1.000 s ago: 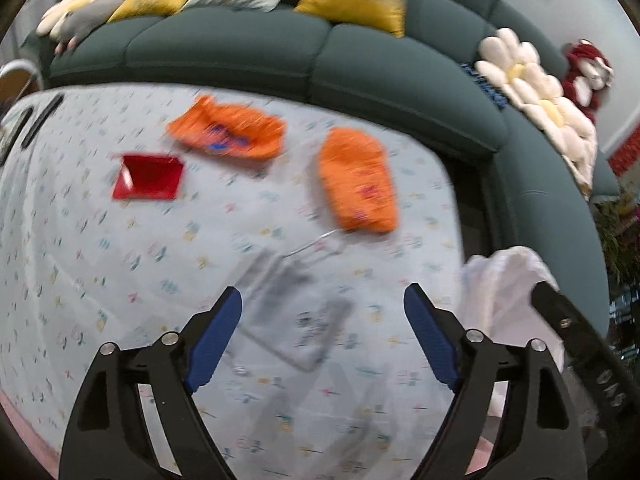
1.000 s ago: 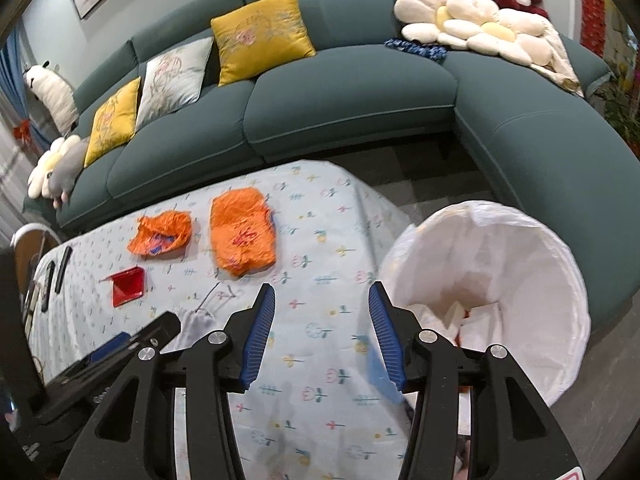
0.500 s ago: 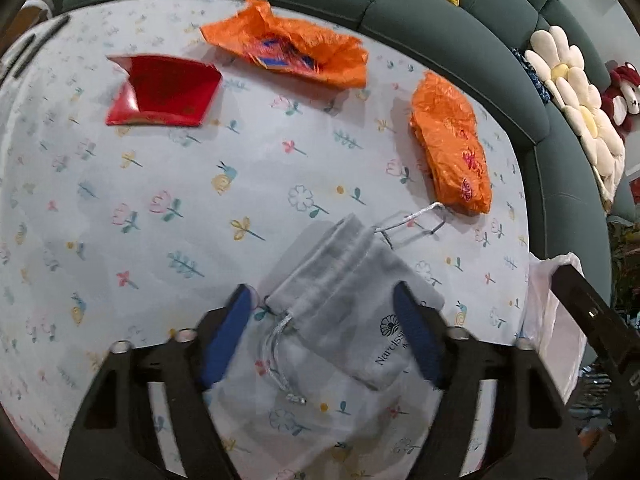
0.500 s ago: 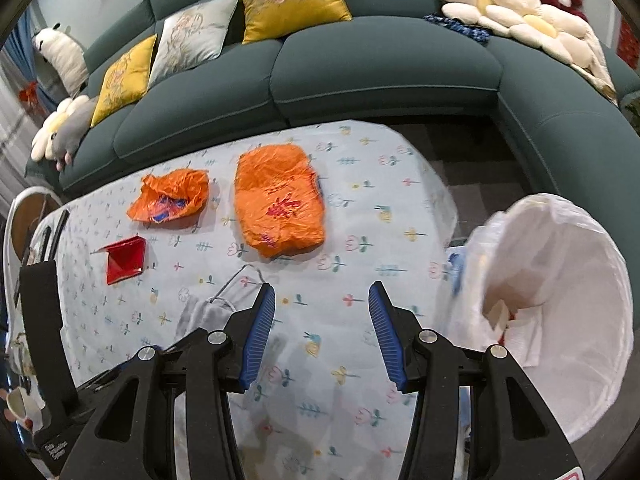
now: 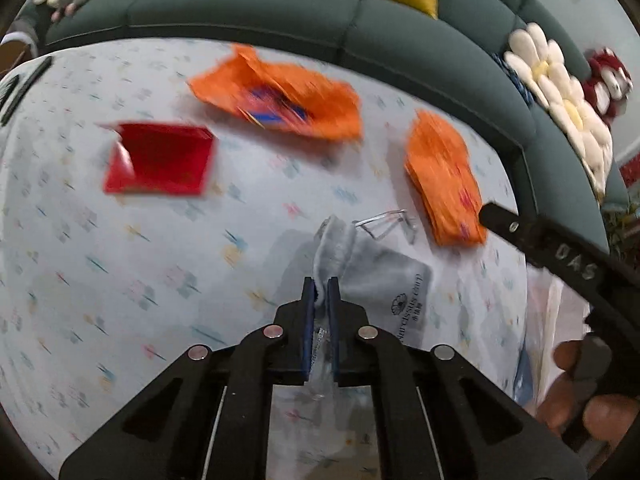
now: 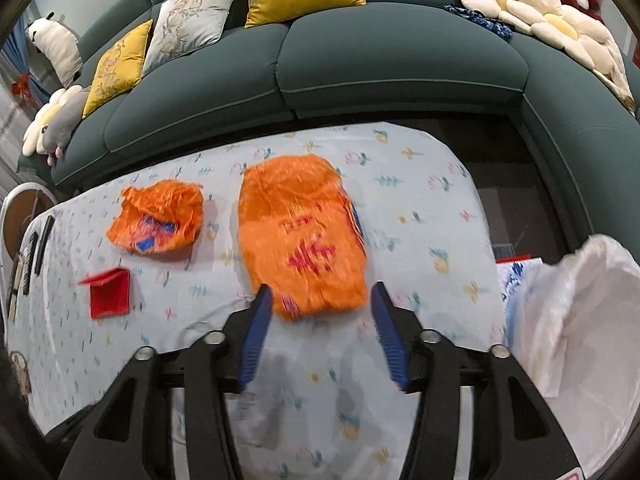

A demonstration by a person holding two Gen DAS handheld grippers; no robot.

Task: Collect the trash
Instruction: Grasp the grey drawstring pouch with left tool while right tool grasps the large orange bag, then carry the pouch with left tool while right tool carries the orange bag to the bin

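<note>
The left gripper (image 5: 320, 285) is reaching low over the table (image 5: 120, 280) draped in a pale floral cloth, its jaws pressed together and pinching the gathered mouth of the grey fabric drawstring pouch (image 5: 376, 276); half a second ago those jaws were spread either side of the pouch. The right gripper (image 6: 322, 308) is hovering above the table with jaws spread wide and gripping nothing, framing the near edge of the large orange plastic bag (image 6: 300, 236), which was farther ahead of them before. The white-lined trash bin (image 6: 580, 320) is standing to the right of the right jaws. Beyond the jaws, three more pieces of trash are lying on the cloth: two orange wrappers, the large bag and a crumpled orange wrapper (image 6: 158, 220), and one red square packet (image 6: 110, 294), farthest left.
</note>
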